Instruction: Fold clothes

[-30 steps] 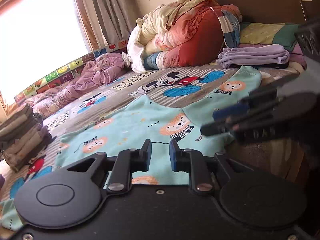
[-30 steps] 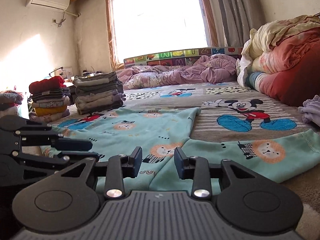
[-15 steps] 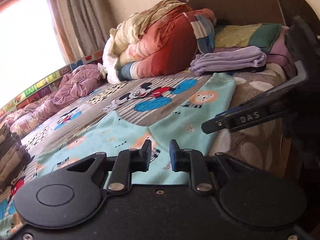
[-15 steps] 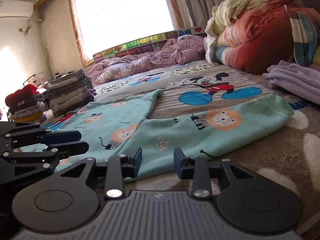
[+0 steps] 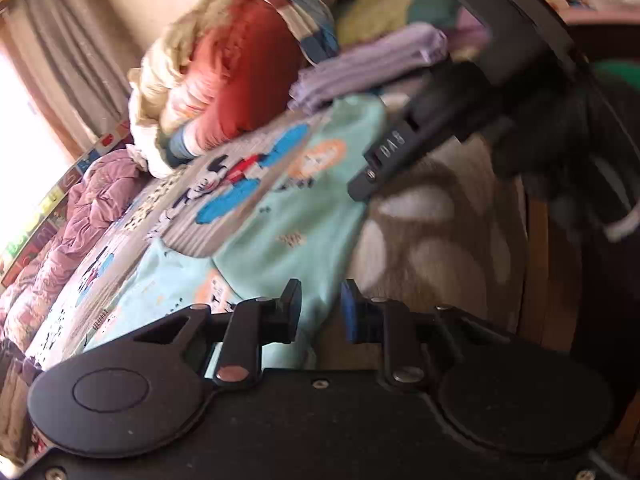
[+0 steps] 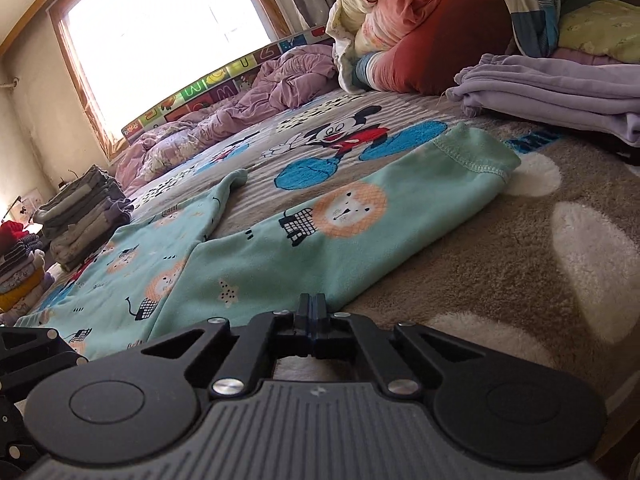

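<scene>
Turquoise lion-print pants [image 6: 256,264] lie flat on the bed, one leg reaching toward the folded purple cloth. My right gripper [image 6: 313,308] is shut, its pads meeting on the near edge of that leg, which it seems to pinch. In the left wrist view the pants [image 5: 288,216] run up the middle, and the right gripper [image 5: 358,190] touches the leg's right edge. My left gripper [image 5: 320,308] hovers over the same edge lower down. Its jaws are opening a little, with the cloth's edge seen in the gap and not pressed. Part of the left gripper [image 6: 32,344] shows at the lower left.
A brown blanket with white patches [image 6: 520,260] covers the near side of the bed. Folded purple cloth [image 6: 560,84] and a rolled red and cream quilt [image 6: 420,20] lie by the headboard. A crumpled purple duvet [image 6: 260,92] sits under the window, stacks of folded clothes [image 6: 84,208] at the left.
The right gripper's jaws have closed at the pant leg's near edge. Both grippers moved toward that leg and rolled, so both views now tilt. The left gap is slightly wider.
</scene>
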A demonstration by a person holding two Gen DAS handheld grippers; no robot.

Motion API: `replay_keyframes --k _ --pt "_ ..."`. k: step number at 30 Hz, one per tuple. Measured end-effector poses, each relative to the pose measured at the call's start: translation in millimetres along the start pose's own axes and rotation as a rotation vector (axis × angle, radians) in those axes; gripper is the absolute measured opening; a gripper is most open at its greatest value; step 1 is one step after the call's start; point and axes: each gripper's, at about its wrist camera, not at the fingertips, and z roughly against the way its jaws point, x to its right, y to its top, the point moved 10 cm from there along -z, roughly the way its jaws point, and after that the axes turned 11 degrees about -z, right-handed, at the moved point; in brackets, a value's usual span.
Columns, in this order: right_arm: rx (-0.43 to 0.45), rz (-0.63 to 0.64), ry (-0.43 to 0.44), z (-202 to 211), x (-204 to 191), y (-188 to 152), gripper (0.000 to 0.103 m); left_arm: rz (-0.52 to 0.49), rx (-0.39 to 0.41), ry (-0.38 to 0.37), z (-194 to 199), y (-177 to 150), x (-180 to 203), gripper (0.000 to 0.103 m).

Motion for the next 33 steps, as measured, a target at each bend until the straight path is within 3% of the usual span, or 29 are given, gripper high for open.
replay_keyframes --k 2,5,6,12,17,19,20,21,22,24,26,29,30,33 --pt "0.065 -0.028 0.002 10 2 12 0.015 0.058 -0.047 -0.034 -8 -6 2 0.021" --pt "0.152 -0.101 -0.048 21 18 28 0.061 0.041 -0.085 -0.059 -14 -15 14 0.021" --pt "0.171 -0.145 -0.070 22 29 33 0.064 0.054 -0.083 -0.067 -11 -12 12 0.021" --pt "0.218 -0.429 -0.064 10 84 59 0.063 0.205 0.002 -0.027 -10 17 -25 0.021" --pt "0.252 -0.468 -0.070 -16 100 88 0.063 0.366 -0.037 -0.029 -47 24 -49 0.021" --pt "0.247 -0.469 -0.070 -26 106 97 0.058 0.450 -0.058 -0.031 -64 24 -57 0.021" --pt "0.240 -0.463 -0.071 -31 109 100 0.050 0.498 -0.076 -0.038 -73 21 -59 0.021" --pt "0.233 -0.451 -0.081 -35 112 102 0.035 0.547 -0.109 -0.054 -84 16 -59 0.022" --pt "0.226 -0.436 -0.103 -38 115 103 0.029 0.584 -0.143 -0.072 -93 10 -57 0.023" --pt "0.217 -0.431 -0.147 -40 123 103 0.007 0.577 -0.162 -0.073 -98 7 -53 0.025" --pt "0.209 -0.424 -0.169 -41 130 104 0.002 0.553 -0.167 -0.063 -96 10 -51 0.025" --pt "0.201 -0.376 -0.199 -40 128 107 0.004 0.540 -0.160 -0.035 -87 16 -58 0.026" --pt "0.221 -0.346 -0.208 -35 123 111 0.015 0.546 -0.134 -0.012 -83 20 -63 0.026" --pt "0.287 -0.252 -0.123 -19 97 123 0.017 0.580 -0.087 0.043 -84 29 -80 0.026"
